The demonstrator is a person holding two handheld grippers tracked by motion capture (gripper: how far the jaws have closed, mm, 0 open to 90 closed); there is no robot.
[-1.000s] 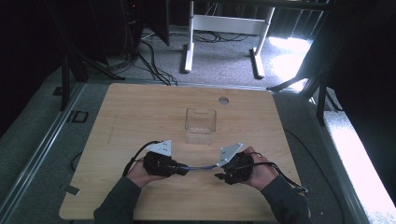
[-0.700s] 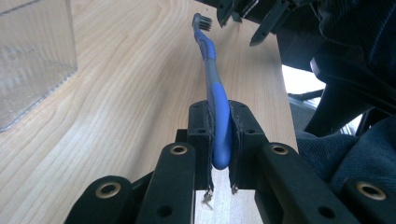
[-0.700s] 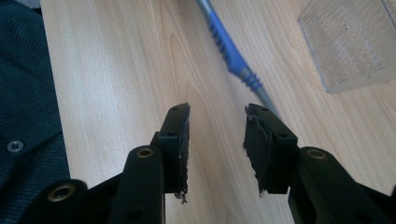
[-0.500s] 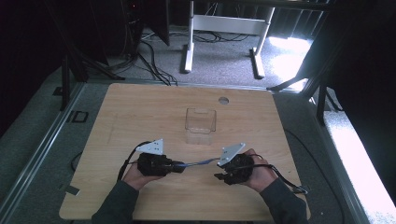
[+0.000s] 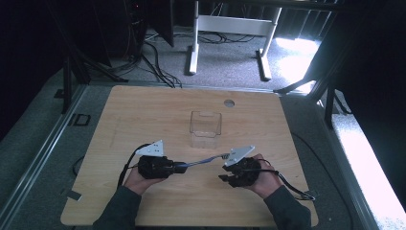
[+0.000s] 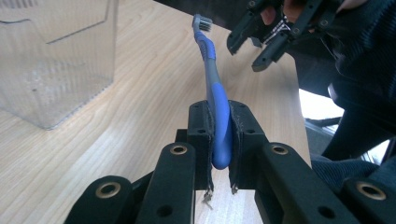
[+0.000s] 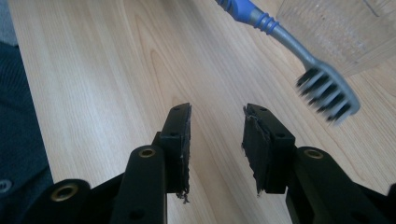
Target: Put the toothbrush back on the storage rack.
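A blue and grey toothbrush (image 5: pixel 203 161) lies nearly level above the table between the two hands. My left gripper (image 5: pixel 182 166) is shut on the end of its blue handle (image 6: pixel 217 93), and the bristled head points toward the right hand. My right gripper (image 5: pixel 224 178) stands open just short of that head, with nothing between its jaws. In the right gripper view the head (image 7: pixel 327 93) hangs up and to the right of the open right gripper (image 7: pixel 217 116), apart from it. The left gripper view shows the left gripper (image 6: pixel 219 112) and the right gripper (image 6: pixel 261 42) beyond the bristles.
A clear plastic container (image 5: pixel 206 125) stands upright near the table's middle, just beyond the toothbrush; its ribbed wall (image 6: pixel 56 60) is near the left gripper. The wooden table (image 5: pixel 143 115) has a round cable hole (image 5: pixel 229 102) at the back. Cables trail from both grippers.
My left gripper has drawn slightly left with the toothbrush, and the brush head has swung toward the container, away from the right jaws. The right hand has barely moved.
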